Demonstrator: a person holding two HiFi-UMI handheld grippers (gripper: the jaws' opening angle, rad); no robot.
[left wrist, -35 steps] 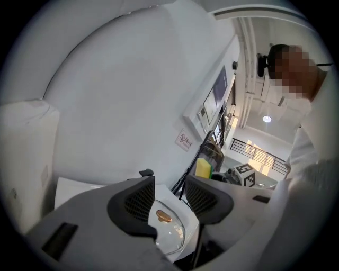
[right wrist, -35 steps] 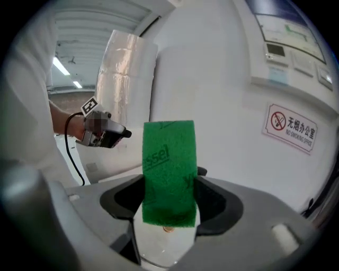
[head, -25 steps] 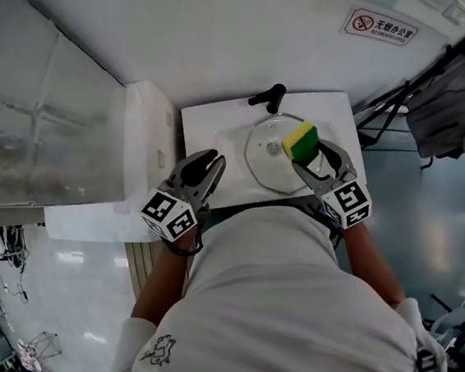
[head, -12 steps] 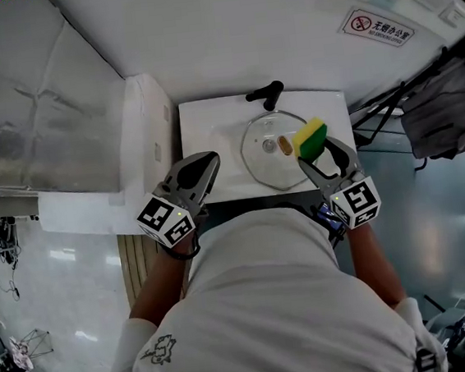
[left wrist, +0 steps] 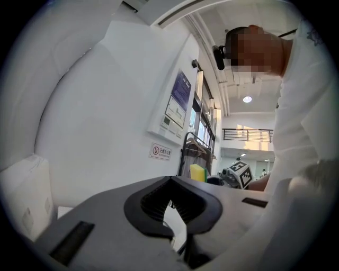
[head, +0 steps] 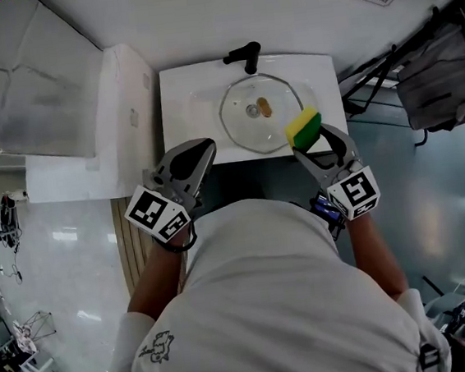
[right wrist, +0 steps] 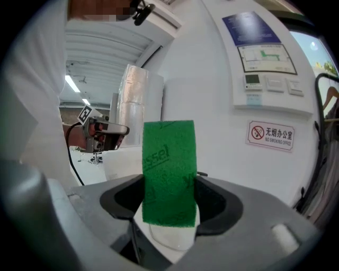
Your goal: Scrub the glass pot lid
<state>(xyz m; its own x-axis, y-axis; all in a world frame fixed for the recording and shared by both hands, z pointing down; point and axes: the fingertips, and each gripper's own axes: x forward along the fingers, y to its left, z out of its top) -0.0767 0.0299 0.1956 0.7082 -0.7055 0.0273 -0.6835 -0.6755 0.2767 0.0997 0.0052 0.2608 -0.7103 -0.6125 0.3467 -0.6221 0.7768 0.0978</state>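
Right gripper [head: 318,149] clamps the sponge [head: 302,127], just beside the glass lid [head: 247,130]. Left gripper [head: 190,162]: jaws pressed together, empty.

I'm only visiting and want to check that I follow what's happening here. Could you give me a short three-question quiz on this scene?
1. True or false: the right gripper is holding the green-and-yellow sponge.
2. Where does the glass lid lie? A) in the white sink B) on the floor C) on a stove
3. Fill in: the left gripper is ____ and holds nothing.

Key: 1 true; 2 A; 3 shut.
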